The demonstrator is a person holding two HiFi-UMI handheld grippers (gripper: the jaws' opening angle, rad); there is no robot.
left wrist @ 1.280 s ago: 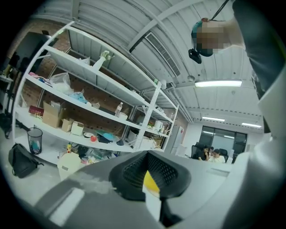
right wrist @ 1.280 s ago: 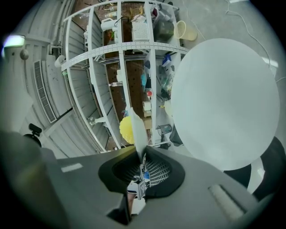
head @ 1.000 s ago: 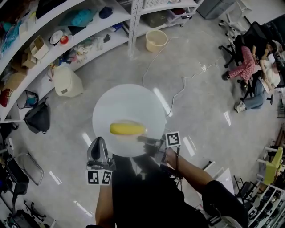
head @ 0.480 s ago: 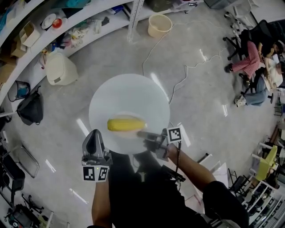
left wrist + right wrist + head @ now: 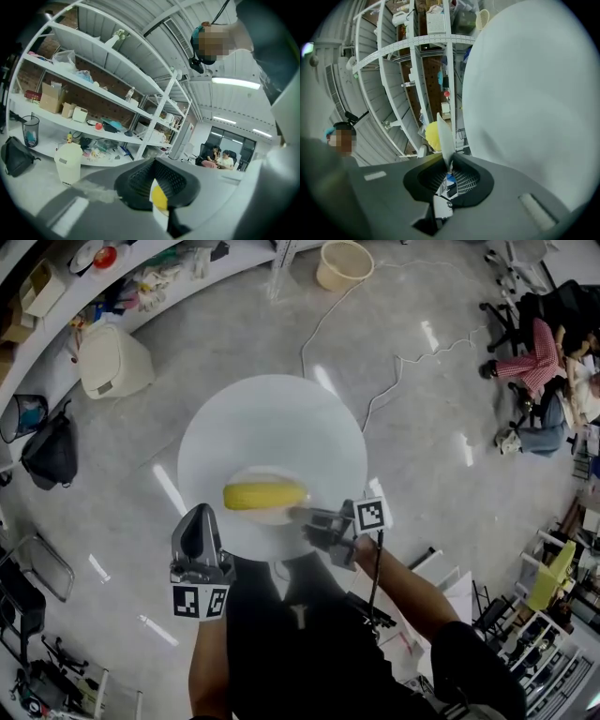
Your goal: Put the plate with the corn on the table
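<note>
A yellow corn cob lies on a small pale plate above a round white table top. My right gripper is shut on the plate's near right rim. In the right gripper view the rim stands edge-on between the jaws, with the corn behind it and a gap before the table top. My left gripper hovers by the table's near left edge, apart from the plate, jaws together. A small yellow and white patch shows in its slit; I cannot tell what it is.
Shelving with boxes curves along the far left. On the floor stand a cream bin, a black bag and a pale bucket. A white cable trails across the floor. Seated people and office chairs are at the right.
The table top fills more of the head view, and the shelves, bin and bucket have slid toward its top edge. The plate stays in the right gripper; the left gripper keeps its place beside it.
</note>
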